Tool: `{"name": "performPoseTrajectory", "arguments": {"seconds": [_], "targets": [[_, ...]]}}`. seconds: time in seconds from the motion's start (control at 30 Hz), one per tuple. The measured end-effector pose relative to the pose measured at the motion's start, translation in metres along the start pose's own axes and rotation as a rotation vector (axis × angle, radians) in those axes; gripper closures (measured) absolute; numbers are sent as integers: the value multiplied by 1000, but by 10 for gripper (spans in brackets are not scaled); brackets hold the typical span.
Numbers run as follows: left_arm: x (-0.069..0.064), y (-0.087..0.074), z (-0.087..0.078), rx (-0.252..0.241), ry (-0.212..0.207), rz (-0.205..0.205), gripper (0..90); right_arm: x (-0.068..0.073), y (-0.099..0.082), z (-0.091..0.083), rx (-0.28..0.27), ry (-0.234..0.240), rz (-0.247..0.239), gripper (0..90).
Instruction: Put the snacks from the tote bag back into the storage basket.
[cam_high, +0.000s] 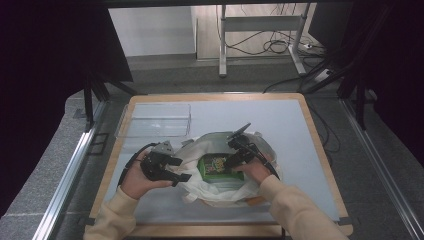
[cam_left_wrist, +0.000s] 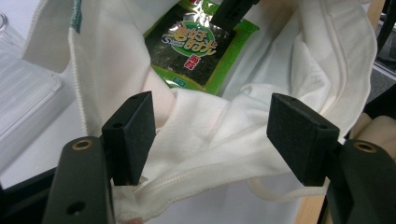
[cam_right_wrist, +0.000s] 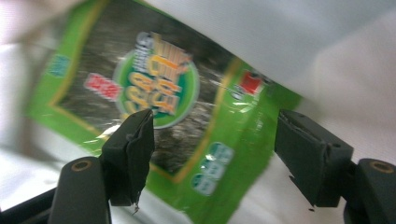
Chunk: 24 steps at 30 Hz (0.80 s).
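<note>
Two hands, two grippers, one white cloth bag, one green packet, one clear tray — all on a single pale counter (cam_high: 310, 150) with a wooden edge. Nearest the camera, both sleeved forearms reach in from the bottom of the high view. The left gripper (cam_high: 172, 170) sits at the bag's left edge; in its own view its fingers (cam_left_wrist: 130, 135) stand spread apart, with a fold of the bag's rim and a stitched seam lying between them, neither pad pressing on the cloth. The right gripper (cam_high: 235, 161) hangs over the mouth of the bag (cam_high: 220, 192), its fingers (cam_right_wrist: 133, 154) also released and wide, nothing clamped between them.

The packet (cam_high: 216, 166) — green-bordered, with a dark printed panel and a round green label — lies inside the open bag, just below and ahead of the right fingers. In the right gripper view it runs across the gap between the two pads, passing behind the left-hand one and stopping short of the other; whether either pad touches it cannot be told. From the left gripper view the packet (cam_left_wrist: 198, 46) lies deeper in the bag, well past that gripper's fingers.

Farther back, the empty clear plastic tray (cam_high: 155, 120) rests on the counter's far left part, apart from the bag.
</note>
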<state>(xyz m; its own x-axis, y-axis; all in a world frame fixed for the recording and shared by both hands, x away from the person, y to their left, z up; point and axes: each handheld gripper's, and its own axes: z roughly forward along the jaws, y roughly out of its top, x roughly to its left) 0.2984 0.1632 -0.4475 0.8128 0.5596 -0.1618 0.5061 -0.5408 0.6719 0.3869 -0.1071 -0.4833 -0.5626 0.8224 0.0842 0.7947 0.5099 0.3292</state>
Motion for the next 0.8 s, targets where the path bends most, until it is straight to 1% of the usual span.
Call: {"name": "performPoseTrajectory", "arguments": {"seconds": [0.07, 0.13, 0.23, 0.3, 0.37, 0.47, 0.57, 0.6, 0.63, 0.73, 0.77, 0.8], "targets": [[0, 0, 0, -2, 1, -1, 323, -3, -1, 5, 15, 2, 22, 281], [1, 0, 0, -3, 2, -3, 323, -5, -1, 8, 24, -3, 29, 279], [0, 0, 0, -4, 3, -2, 324, -8, -1, 11, 26, 29, 70, 290], [0, 0, 0, -4, 2, -1, 324, -10, -1, 14, 30, 54, 89, 298], [0, 0, 0, -4, 3, 0, 324, -10, -1, 15, 24, 58, 94, 297], [0, 0, 0, -3, 4, 1, 324, -10, -1, 15, 26, 58, 90, 324], [0, 0, 0, -2, 4, 1, 325, -9, -1, 14, 21, 65, 87, 404], [0, 0, 1, -2, 4, 1, 325, -9, -1, 14, 20, 78, 86, 468], [0, 0, 1, -1, 4, 1, 325, -10, -1, 14, 18, 104, 87, 532], [0, 0, 1, -2, 3, 1, 325, -11, -1, 15, 19, 143, 86, 628], [0, 0, 1, -1, 4, 1, 325, -11, -1, 15, 20, 152, 96, 656], [0, 0, 1, -1, 5, 1, 326, -12, -1, 15, 18, 159, 95, 697]]}}
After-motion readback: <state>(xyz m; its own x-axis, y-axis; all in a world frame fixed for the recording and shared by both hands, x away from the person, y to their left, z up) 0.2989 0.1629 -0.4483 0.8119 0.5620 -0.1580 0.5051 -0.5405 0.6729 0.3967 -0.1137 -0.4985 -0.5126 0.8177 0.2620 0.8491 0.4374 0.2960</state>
